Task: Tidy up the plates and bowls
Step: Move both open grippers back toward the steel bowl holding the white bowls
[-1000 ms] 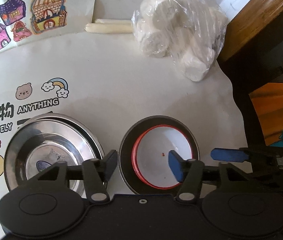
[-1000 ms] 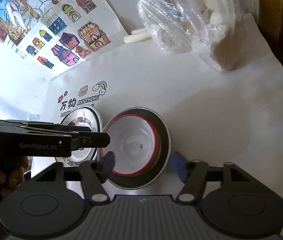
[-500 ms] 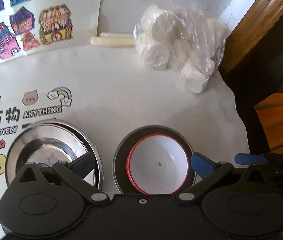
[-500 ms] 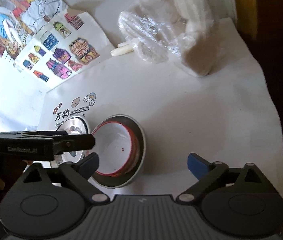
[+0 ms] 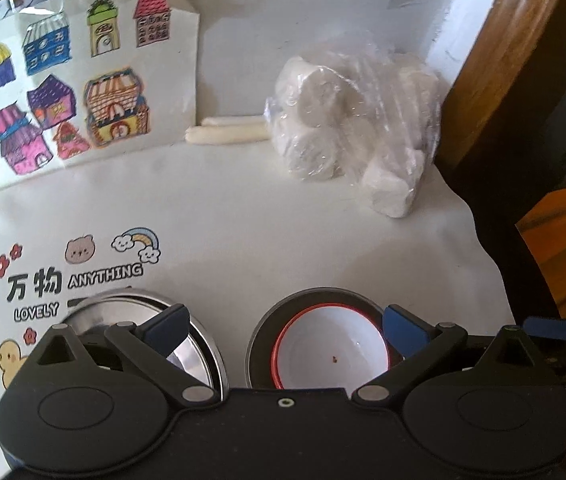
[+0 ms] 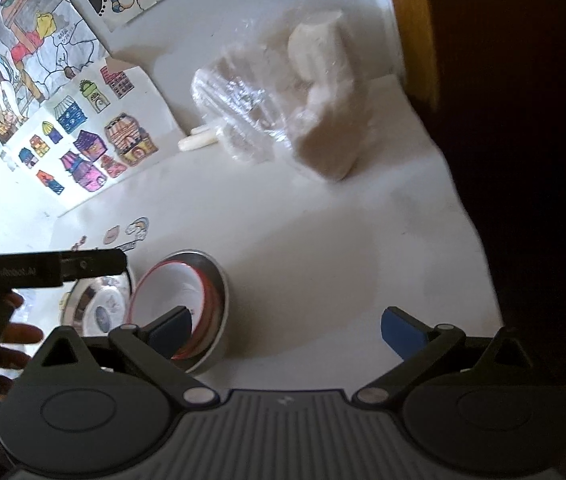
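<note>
Both pairs of jaws stand wide apart and hold nothing. From its own camera the left gripper (image 5: 285, 324) hangs above the near edge of the counter (image 5: 283, 232), its blue pads spread over the gap between two groups of dishes. Under its right pad sits a white bowl with a red rim (image 5: 329, 350), nested inside a larger grey bowl (image 5: 261, 340). Under its left pad, to the left and just beside that pair, lies a shiny steel plate (image 5: 199, 354); a second rim seems to show beneath it, though this cannot be told for sure. The right gripper (image 6: 285, 330) hovers to the right of the dishes, over bare counter, with only its left pad above the edge of the nested bowls (image 6: 179, 300). In its view the left gripper's dark finger (image 6: 83, 266) reaches across above the steel plate (image 6: 99, 312).

Far back on the counter, well apart from the dishes, lie a clear bag of white rolls (image 5: 357, 128), two pale sticks (image 5: 227, 132) and a sheet of coloured house drawings (image 5: 63, 92) leaning at the wall.

Judged from how things lie, the task looks mostly done: the bowls are nested in one stack and the plates sit in their own place beside them. No loose dish shows anywhere else in either view. What may be left, at most, is tidying the two stacks, or nothing at all.
</note>
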The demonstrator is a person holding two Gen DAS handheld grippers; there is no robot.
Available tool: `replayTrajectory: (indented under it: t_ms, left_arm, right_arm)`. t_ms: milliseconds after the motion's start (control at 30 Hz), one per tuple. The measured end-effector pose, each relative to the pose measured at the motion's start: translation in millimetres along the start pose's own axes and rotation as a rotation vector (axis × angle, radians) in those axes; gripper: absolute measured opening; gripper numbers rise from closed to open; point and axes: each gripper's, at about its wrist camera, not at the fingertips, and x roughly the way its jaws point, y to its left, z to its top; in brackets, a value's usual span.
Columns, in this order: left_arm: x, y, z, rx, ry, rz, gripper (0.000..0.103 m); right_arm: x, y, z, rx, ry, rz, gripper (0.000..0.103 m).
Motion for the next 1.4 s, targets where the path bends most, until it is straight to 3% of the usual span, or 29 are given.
replayTrajectory:
  t_ms: [333, 833, 1100, 1267, 1400]
  left_arm:
    - [-11, 11, -5, 0.081, -0.015, -0.097, 0.102]
    - [-49, 73, -43, 0.261, -0.032, -0.057, 0.102]
    - [-49, 80, -50, 0.267, -0.042, -0.071, 0.102]
    - [-38, 78, -52, 0.281, -0.017, -0.011, 0.102]
    - [-28, 79, -48, 0.251, 0.011, -0.005, 0.102]
  right_arm:
    - [-16, 14, -12, 0.037, -0.066, -0.107, 0.103]
    - [-30, 93, -62, 0.083, -0.109, -0.219, 0.103]
    - [-36, 115, -77, 0.014, -0.071, -0.297, 0.103]
    - [-36, 120, -80, -0.051, -0.014, -0.326, 0.103]
    - [-30, 119, -78, -0.107, 0.048, -0.334, 0.103]
